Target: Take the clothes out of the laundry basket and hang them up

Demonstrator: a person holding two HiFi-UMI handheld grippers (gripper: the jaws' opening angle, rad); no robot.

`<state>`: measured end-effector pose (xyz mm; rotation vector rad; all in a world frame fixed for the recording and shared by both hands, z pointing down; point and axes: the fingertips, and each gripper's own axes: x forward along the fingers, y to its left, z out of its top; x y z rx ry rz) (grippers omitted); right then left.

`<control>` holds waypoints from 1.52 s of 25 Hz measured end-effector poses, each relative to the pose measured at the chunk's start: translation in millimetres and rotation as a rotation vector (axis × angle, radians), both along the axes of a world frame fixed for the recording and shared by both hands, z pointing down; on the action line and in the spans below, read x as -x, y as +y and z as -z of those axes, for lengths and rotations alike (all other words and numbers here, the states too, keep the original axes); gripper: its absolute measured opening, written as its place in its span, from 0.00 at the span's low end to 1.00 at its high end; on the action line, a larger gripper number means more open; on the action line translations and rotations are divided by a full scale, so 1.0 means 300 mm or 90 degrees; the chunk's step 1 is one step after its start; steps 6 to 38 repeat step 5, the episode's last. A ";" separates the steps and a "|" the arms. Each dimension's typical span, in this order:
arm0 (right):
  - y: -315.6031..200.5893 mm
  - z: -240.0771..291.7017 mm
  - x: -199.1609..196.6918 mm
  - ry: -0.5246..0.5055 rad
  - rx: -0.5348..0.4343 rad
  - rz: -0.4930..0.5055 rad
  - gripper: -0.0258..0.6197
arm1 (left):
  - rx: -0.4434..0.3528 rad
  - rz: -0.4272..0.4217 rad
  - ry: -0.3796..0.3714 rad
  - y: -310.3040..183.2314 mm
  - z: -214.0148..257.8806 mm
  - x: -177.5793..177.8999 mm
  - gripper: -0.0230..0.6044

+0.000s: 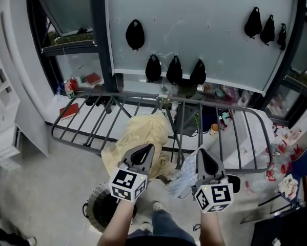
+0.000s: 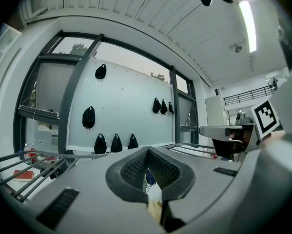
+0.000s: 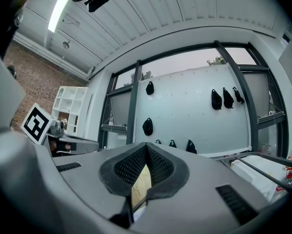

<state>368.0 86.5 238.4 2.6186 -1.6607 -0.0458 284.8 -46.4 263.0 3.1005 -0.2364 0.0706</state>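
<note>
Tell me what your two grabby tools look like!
The left tool and right tool are grey, with black pointed tips lined with mesh. Each carries a white cube printed with black square markers. The arms show no sleeves.

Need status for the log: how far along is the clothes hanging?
Done: one yellow cloth draped over the drying rack. In hand: nothing visible; left gripper and right gripper are both shut, empty. Left: a pale blue garment sits low by the rack, unhung; the laundry basket is too dark inside to judge.
</note>
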 end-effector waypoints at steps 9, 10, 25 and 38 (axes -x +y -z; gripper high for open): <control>0.004 -0.012 -0.021 -0.002 -0.001 -0.001 0.04 | 0.009 0.005 0.003 -0.006 -0.014 -0.007 0.07; 0.004 -0.012 -0.021 -0.002 -0.001 -0.001 0.04 | 0.009 0.005 0.003 -0.006 -0.014 -0.007 0.07; 0.004 -0.012 -0.021 -0.002 -0.001 -0.001 0.04 | 0.009 0.005 0.003 -0.006 -0.014 -0.007 0.07; 0.004 -0.012 -0.021 -0.002 -0.001 -0.001 0.04 | 0.009 0.005 0.003 -0.006 -0.014 -0.007 0.07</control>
